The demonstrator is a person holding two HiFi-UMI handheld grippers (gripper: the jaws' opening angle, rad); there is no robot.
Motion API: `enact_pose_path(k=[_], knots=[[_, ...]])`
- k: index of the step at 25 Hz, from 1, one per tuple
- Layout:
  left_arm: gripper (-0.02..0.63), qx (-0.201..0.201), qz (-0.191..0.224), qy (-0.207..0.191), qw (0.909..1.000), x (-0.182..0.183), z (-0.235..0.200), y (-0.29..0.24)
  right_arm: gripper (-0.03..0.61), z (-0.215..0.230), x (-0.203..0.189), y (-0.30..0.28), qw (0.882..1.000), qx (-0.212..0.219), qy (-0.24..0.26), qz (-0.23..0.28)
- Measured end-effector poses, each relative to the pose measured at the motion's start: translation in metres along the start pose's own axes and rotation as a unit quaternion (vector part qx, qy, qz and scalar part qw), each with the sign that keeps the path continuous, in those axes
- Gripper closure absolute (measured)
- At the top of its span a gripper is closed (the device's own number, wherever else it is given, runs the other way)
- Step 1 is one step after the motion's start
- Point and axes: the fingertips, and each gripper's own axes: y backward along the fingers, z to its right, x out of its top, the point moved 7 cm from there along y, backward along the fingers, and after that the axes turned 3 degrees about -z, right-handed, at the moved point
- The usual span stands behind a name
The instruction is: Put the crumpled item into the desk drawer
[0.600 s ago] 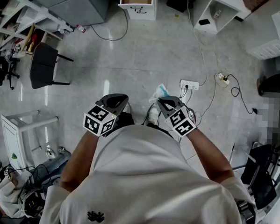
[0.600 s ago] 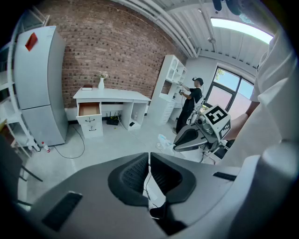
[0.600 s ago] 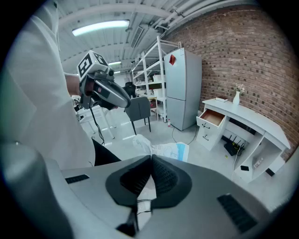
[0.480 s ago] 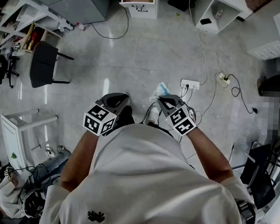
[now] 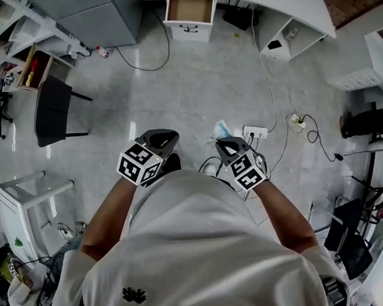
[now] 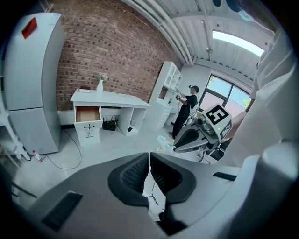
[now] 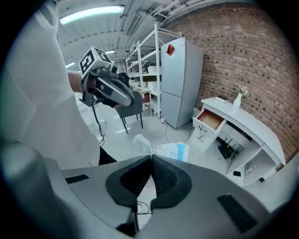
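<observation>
right gripper [image 5: 221,142] grips the crumpled item [image 5: 221,128]; desk drawer [image 5: 189,7] stands open far ahead
head view: the white and blue crumpled item sticks out just past the right fingers, above the floor [image 5: 202,73]; the left gripper [image 5: 165,136] is level beside it, apart. left gripper view: its fingers are pressed together with nothing between them, the open drawer well beyond and left of their tips. right gripper view: fingers clamped tight on the crumpled item, which bulges beyond their tips; the drawer lies farther off, to the right.
</observation>
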Motion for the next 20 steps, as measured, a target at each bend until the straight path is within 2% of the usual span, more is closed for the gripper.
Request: enact_pose_path(k=[4,10,16,20], knots=[[0.583,-0.021,0.007,-0.009,0.9997,0.011,-0.066,0.023,0.549,0.013,0.062,-0.04,1.0,-0.018,-0.003,-0.004],[0.583,-0.039,-0.013,-0.033,0.9986,0.01,-0.144,0.05,0.549,0.025,0.144,-0.086,0.999,-0.047,0.012,0.003],[0.583,-0.026,0.021,0.008,0.9994,0.027,-0.189,0.07,0.549,0.048,0.188,-0.109,0.999,-0.036,0.035,-0.011],[0.583,-0.02,0.018,0.025,0.9993,0.038,-0.22,0.062,0.549,0.078,0.21,-0.131,0.999,-0.026,0.039,-0.007]])
